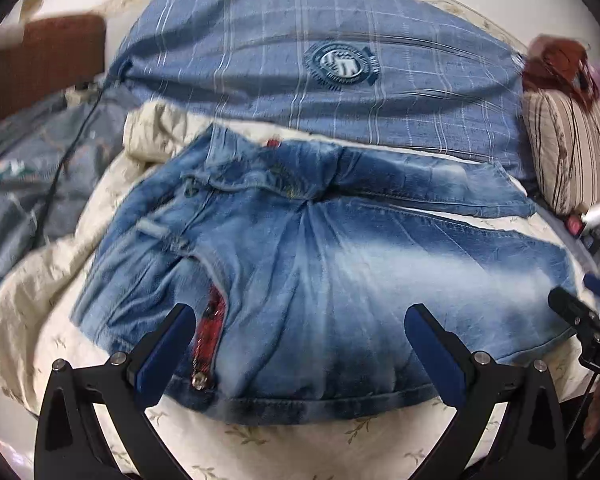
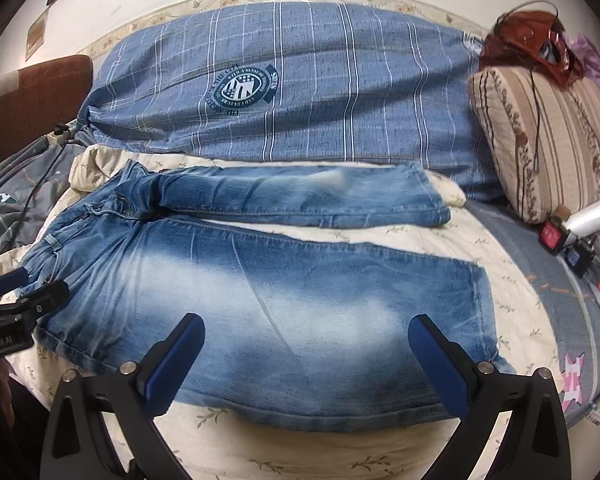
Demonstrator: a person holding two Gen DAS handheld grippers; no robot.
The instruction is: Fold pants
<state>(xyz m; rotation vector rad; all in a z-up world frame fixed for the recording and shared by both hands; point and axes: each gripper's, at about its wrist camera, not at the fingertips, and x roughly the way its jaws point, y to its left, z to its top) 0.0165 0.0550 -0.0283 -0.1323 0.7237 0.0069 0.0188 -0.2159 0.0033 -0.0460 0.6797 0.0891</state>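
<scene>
Faded blue jeans (image 2: 284,292) lie flat on a cream quilt, waist to the left, legs spread apart running right. In the left wrist view the jeans (image 1: 320,280) show the open fly with red lining (image 1: 210,332). My left gripper (image 1: 300,320) is open and empty, hovering over the waist and near thigh. My right gripper (image 2: 306,328) is open and empty above the near leg, with the hem (image 2: 482,312) to its right. The left gripper also shows at the left edge of the right wrist view (image 2: 16,300).
A blue plaid pillow (image 2: 300,88) lies behind the jeans. A striped beige cushion (image 2: 548,140) sits at the right. Grey bedding and a black cable (image 1: 60,168) are at the left. Small gadgets (image 2: 560,236) lie at the right edge of the bed.
</scene>
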